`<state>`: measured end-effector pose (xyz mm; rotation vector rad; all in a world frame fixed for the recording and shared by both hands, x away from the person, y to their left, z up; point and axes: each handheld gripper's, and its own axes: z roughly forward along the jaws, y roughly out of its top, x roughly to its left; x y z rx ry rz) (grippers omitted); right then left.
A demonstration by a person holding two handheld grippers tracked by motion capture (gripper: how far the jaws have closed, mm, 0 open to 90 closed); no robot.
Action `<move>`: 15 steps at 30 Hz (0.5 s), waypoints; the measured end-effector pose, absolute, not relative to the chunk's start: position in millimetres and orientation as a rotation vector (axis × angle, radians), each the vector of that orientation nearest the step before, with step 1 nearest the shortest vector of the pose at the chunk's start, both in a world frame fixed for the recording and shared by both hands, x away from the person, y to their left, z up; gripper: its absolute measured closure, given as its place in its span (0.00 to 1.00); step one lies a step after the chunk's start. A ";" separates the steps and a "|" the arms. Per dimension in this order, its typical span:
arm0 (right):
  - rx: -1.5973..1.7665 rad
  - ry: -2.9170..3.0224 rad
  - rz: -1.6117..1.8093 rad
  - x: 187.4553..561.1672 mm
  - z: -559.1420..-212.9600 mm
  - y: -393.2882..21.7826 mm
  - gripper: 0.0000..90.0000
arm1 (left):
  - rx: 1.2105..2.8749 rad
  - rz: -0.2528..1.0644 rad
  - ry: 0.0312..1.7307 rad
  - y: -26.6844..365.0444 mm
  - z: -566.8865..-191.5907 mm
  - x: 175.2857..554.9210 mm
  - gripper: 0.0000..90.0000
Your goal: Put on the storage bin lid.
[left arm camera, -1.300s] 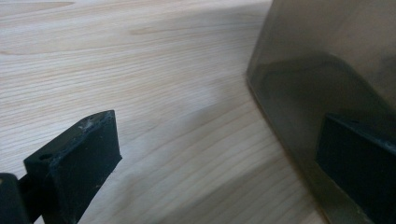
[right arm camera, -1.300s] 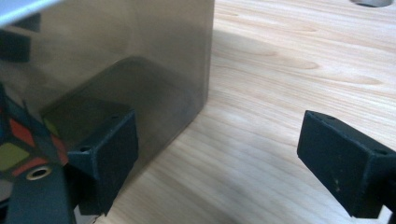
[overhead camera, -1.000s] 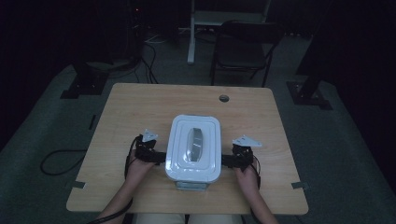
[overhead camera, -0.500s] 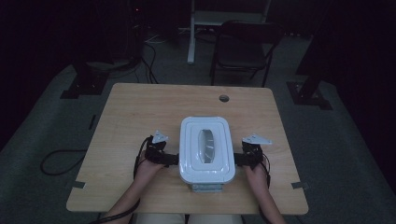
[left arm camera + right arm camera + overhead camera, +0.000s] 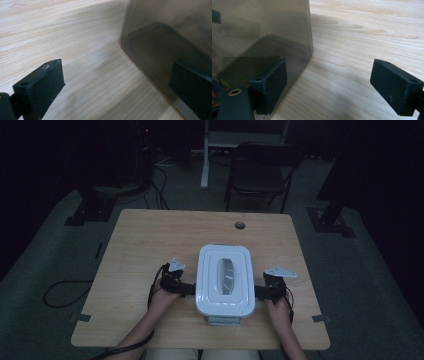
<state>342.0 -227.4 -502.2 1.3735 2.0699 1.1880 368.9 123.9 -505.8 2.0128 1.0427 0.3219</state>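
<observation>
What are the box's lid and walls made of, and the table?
Lid: glossy white plastic, likely; it shows highlights. Walls: smoky translucent plastic, it seems; jaw reflections show in them. Table: light wood-grain top, matte, possibly laminate.

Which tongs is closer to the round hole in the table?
The right tongs, at the white lidded plastic box's right side; the left tongs sits farther off.

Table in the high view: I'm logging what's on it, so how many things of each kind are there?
Box, white lid, on the table: 1
Grippers, left and right, one at each side of the box, jaws open: 2
Total: 3
</observation>
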 end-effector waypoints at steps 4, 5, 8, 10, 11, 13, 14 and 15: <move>1.360 2.075 1.179 341.3 -502.6 -228.2 0.14 | 1.991 0.318 1.032 127.3 -507.7 369.1 0.01; 1.359 2.078 1.177 340.9 -502.5 -228.1 0.14 | 1.977 0.319 1.030 129.0 -507.4 368.6 0.01; 1.351 2.083 1.181 339.5 -501.0 -229.0 0.14 | 1.958 0.364 1.007 131.9 -503.0 365.8 0.01; 1.345 2.083 1.182 338.4 -499.7 -229.7 0.14 | 1.939 0.370 0.983 133.2 -498.7 364.4 0.01; 1.342 2.080 1.181 337.9 -499.2 -230.0 0.14 | 1.942 0.381 0.973 133.5 -496.6 364.0 0.01; 1.338 2.079 1.179 337.2 -498.6 -231.0 0.14 | 1.940 0.389 0.971 135.3 -495.2 364.0 0.01; 1.340 2.077 1.178 336.7 -498.3 -231.6 0.14 | 1.941 0.387 0.977 136.2 -495.2 364.2 0.01; 1.341 2.074 1.177 336.3 -498.1 -231.8 0.14 | 1.939 0.384 0.978 138.1 -495.1 364.3 0.01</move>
